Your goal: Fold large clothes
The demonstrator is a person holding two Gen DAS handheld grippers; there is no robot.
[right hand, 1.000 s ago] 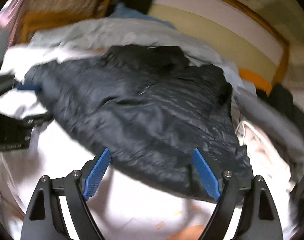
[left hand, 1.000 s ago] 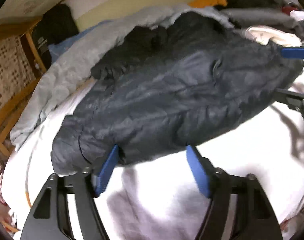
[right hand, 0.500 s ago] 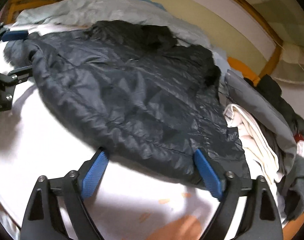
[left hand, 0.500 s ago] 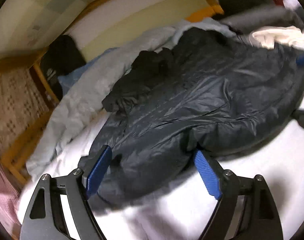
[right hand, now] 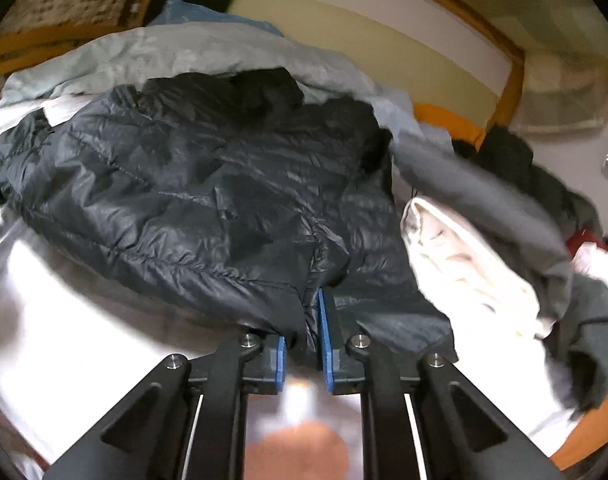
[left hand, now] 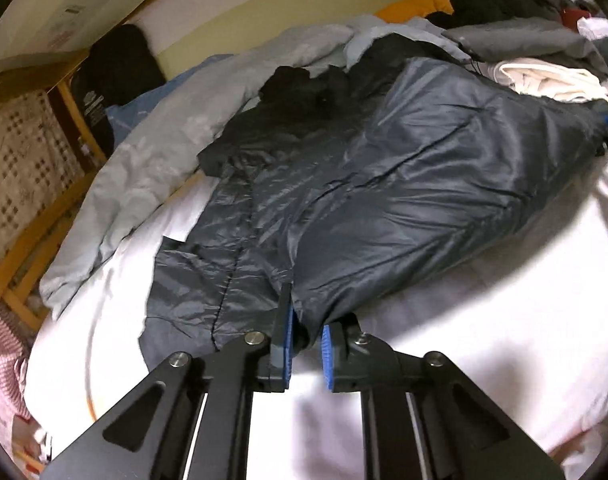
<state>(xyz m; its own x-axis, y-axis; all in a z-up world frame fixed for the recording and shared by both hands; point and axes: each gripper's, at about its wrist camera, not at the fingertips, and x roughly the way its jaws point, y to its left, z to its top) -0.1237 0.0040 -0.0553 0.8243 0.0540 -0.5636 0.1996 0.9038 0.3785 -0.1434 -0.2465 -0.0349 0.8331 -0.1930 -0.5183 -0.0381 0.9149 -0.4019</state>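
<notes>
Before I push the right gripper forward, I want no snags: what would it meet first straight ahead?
The right gripper is already shut on the dark navy quilted puffer jacket's near hem, so it would likely just bunch more jacket ahead.

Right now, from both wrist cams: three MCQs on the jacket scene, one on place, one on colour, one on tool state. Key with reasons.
1. The dark jacket lies on:
A. white bedsheet
B. wooden floor
C. chair

2. Pads of the left tool are:
A. red
B. blue
C. green

3. The right tool is:
A. wide open
B. shut on nothing
C. shut on the jacket's edge

Key: 1 A, white bedsheet spreads under the jacket; 2 B, blue pads flank the fabric; 3 C, dark fabric is pinched between its pads.
</notes>
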